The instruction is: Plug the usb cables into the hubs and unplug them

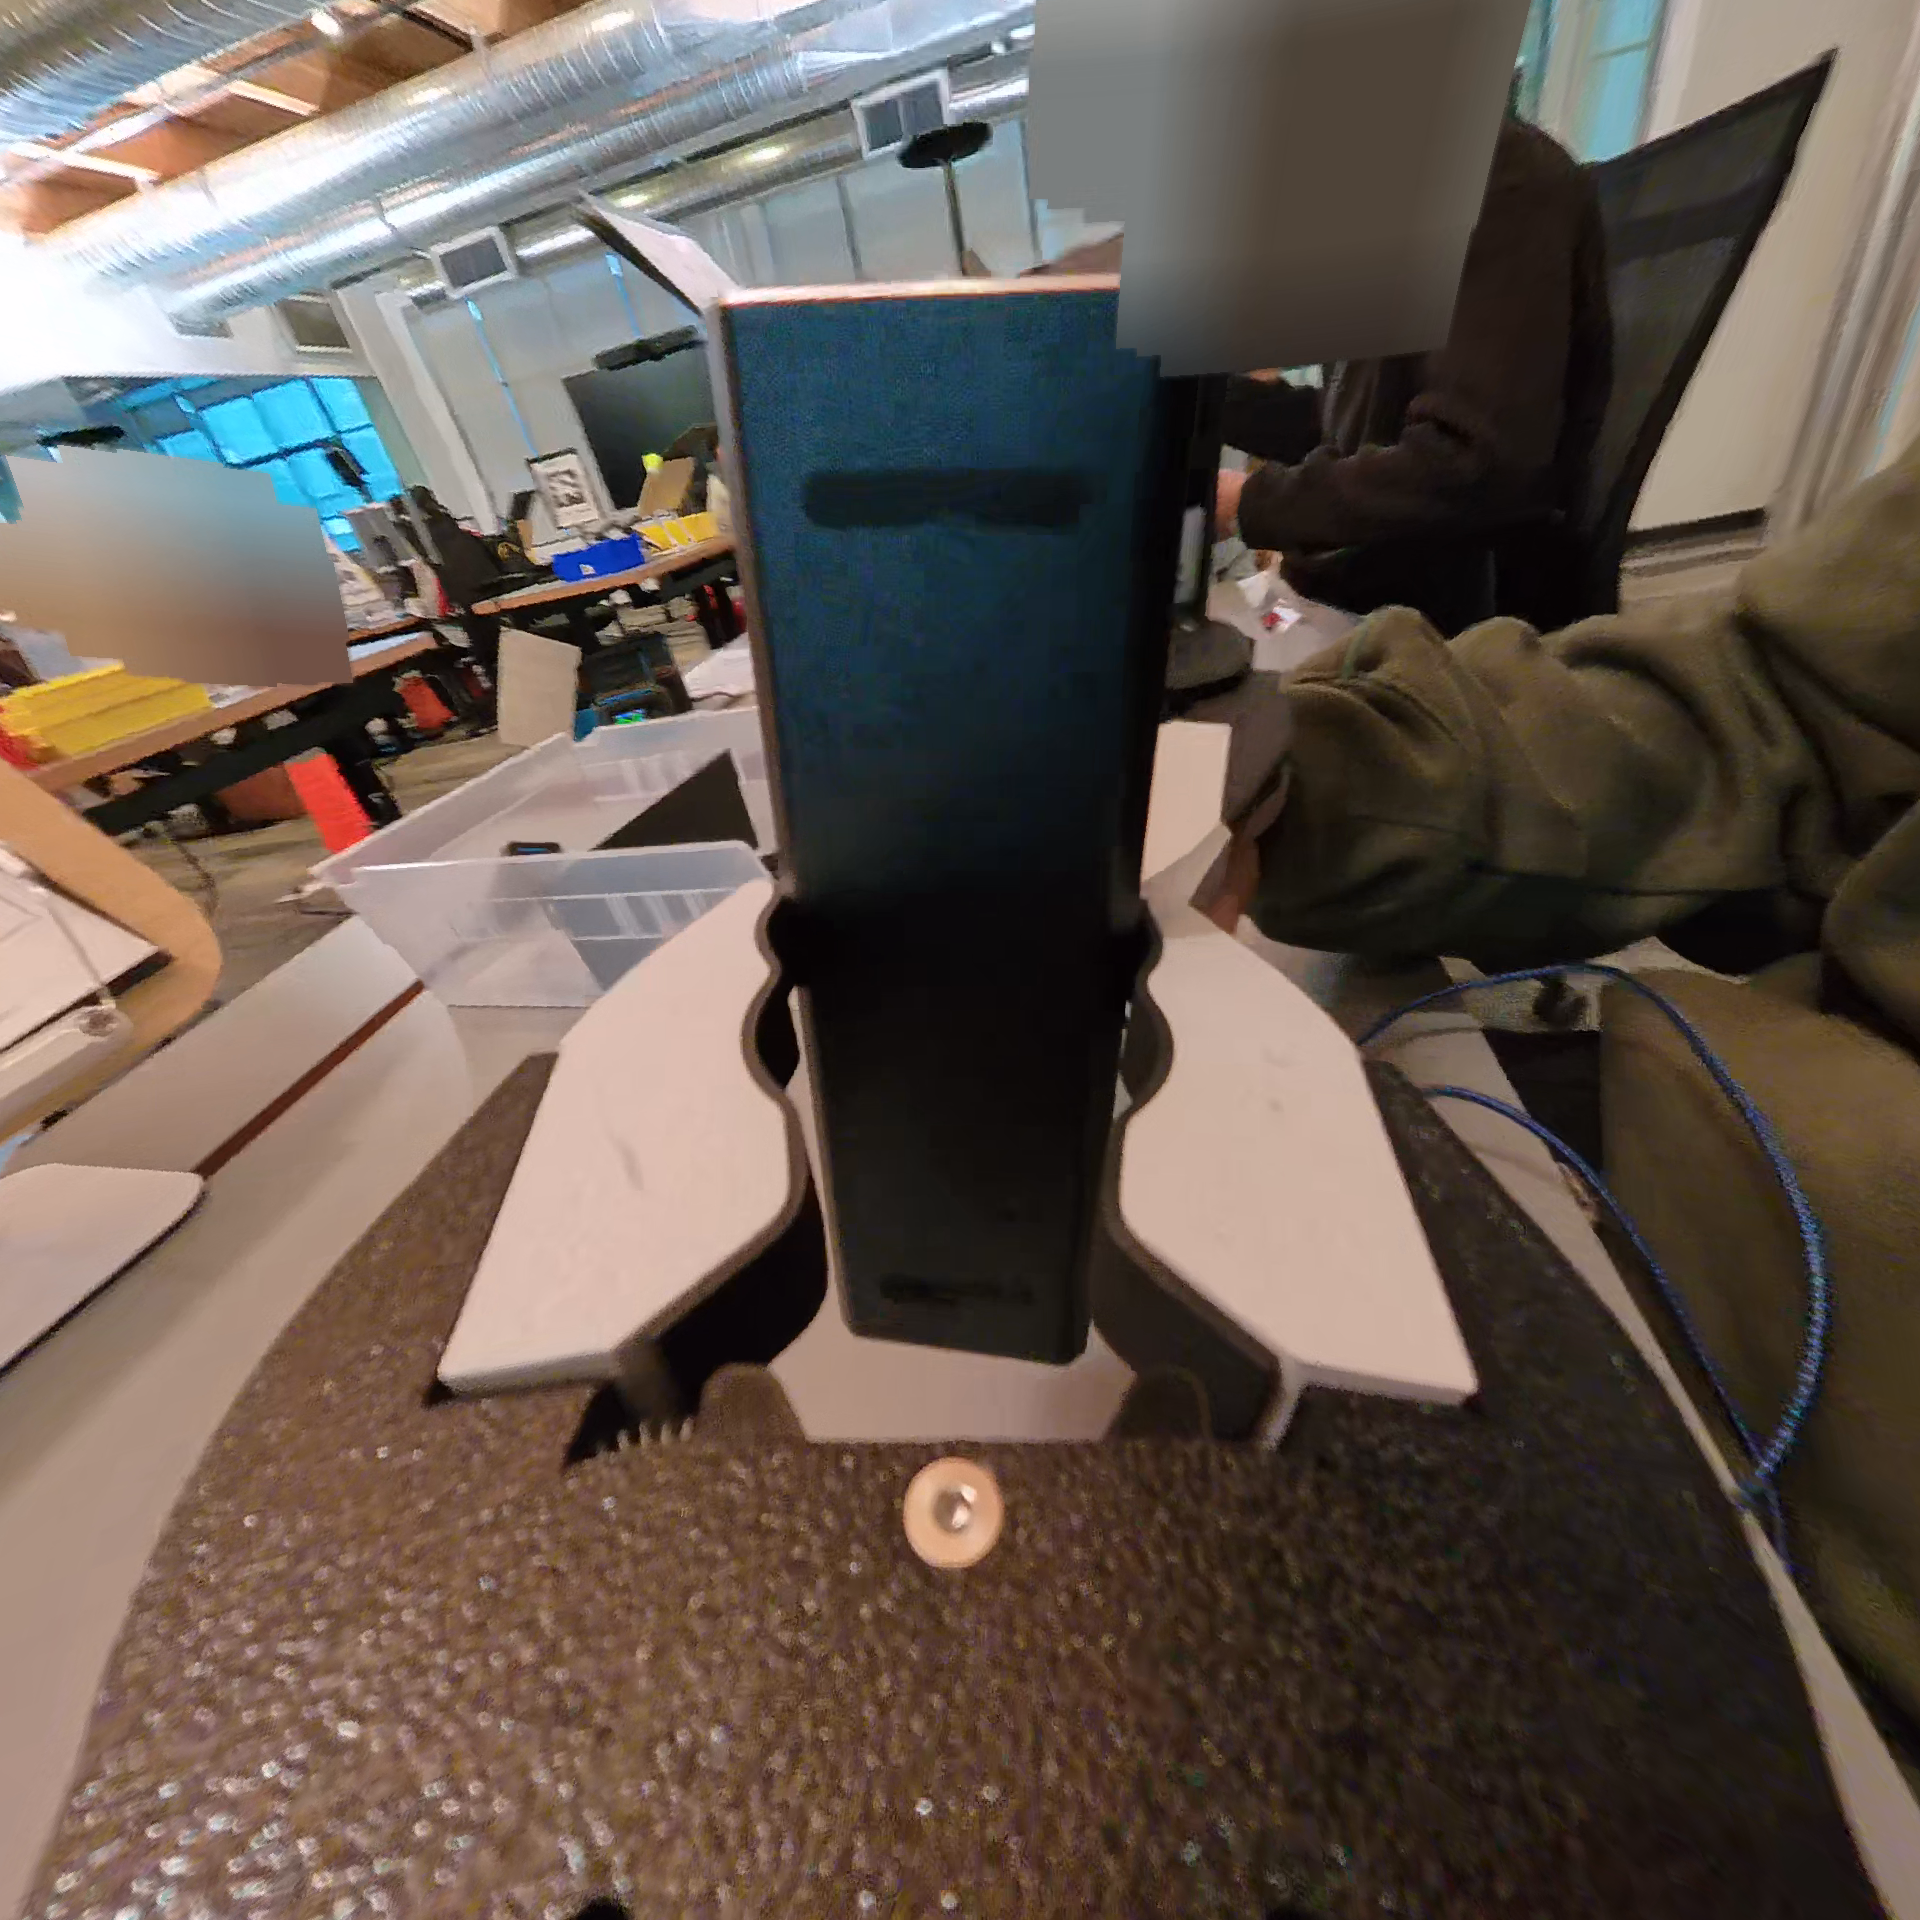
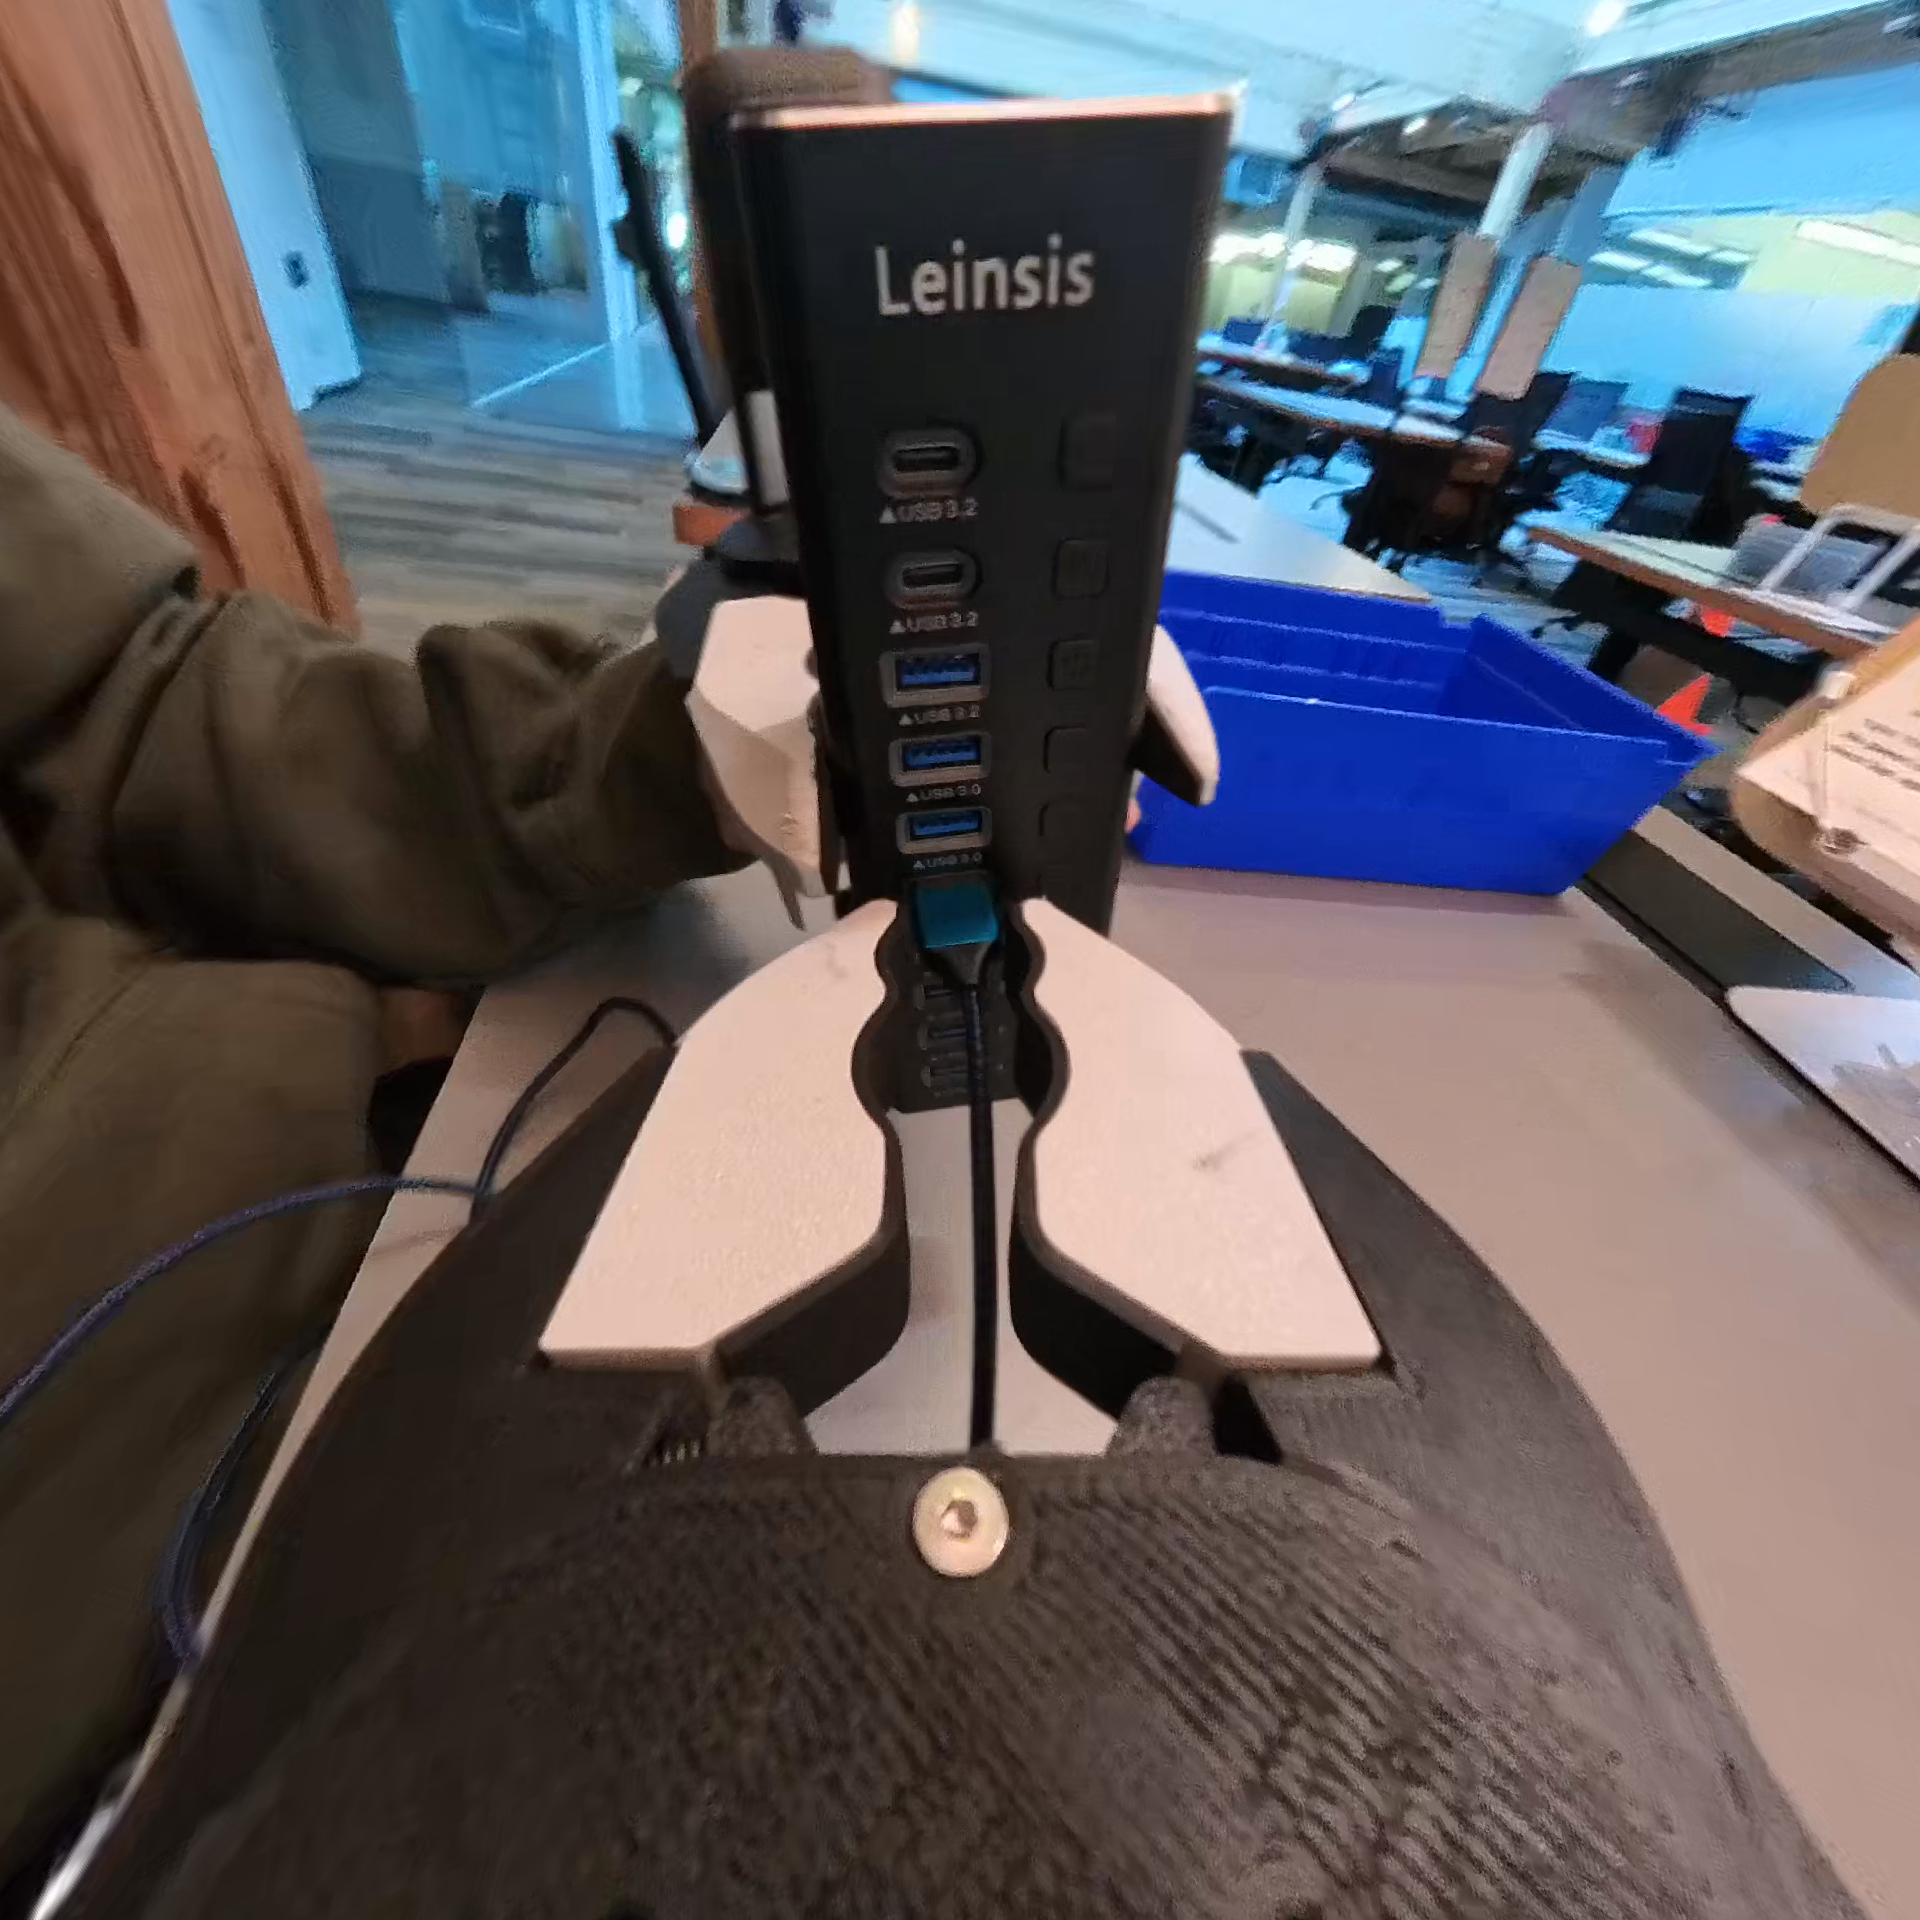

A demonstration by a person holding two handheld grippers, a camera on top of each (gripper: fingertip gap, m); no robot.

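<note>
Fingers: left gripper (image 1: 951,966) clamped on the upright hub (image 1: 940,665), right gripper (image 2: 954,930) pinching the blue USB plug (image 2: 951,914) at a lower port, so keep the hub braced and move the plug straight, no wiggle.

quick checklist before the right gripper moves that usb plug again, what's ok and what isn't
1. Hub held upright by the left gripper: ok.
2. Right gripper shut on the blue plug: ok.
3. Plug lined up with a port: ok, it sits at the hub's face below the three blue ports.
4. Plug fully seated: cannot tell.
5. Cable runs straight back between the fingers, free of snags there: ok.
6. Cable slack beside the sleeve: cannot tell.
</note>
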